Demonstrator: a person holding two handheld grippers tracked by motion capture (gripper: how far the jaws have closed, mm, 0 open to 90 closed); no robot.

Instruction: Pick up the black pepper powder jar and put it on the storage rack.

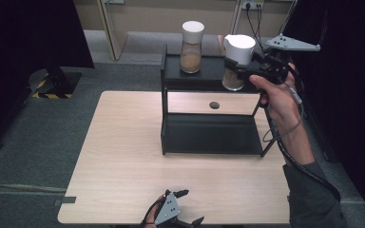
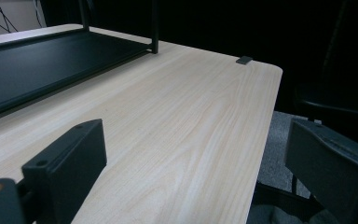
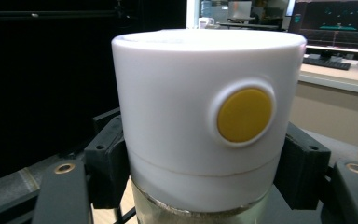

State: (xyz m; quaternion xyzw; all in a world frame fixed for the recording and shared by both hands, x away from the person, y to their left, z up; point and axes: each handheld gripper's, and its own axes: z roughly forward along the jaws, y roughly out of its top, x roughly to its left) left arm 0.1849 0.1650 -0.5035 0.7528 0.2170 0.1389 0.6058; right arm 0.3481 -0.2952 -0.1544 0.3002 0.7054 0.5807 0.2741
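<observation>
A glass jar (image 1: 237, 54) with a white lid and brownish powder inside is at the right end of the black shelf's top tier (image 1: 209, 78). My right gripper (image 1: 232, 67) is shut on its neck just under the lid. In the right gripper view the lid (image 3: 200, 116) has a yellow round button, and my gripper (image 3: 205, 177) presses in from both sides. Whether the jar's base touches the tier I cannot tell. A second, similar jar (image 1: 191, 47) stands on the top tier to the left. My left gripper (image 1: 191, 206) lies open at the table's near edge, and its jaws (image 2: 196, 163) hold nothing.
The black two-tier shelf stands on the far half of the wooden table (image 1: 123, 156), its lower tier (image 1: 209, 135) bare. A small dark round thing (image 1: 214, 105) lies on the table behind it. A grey tape piece (image 2: 244, 59) marks a table corner. Dark curtains flank both sides.
</observation>
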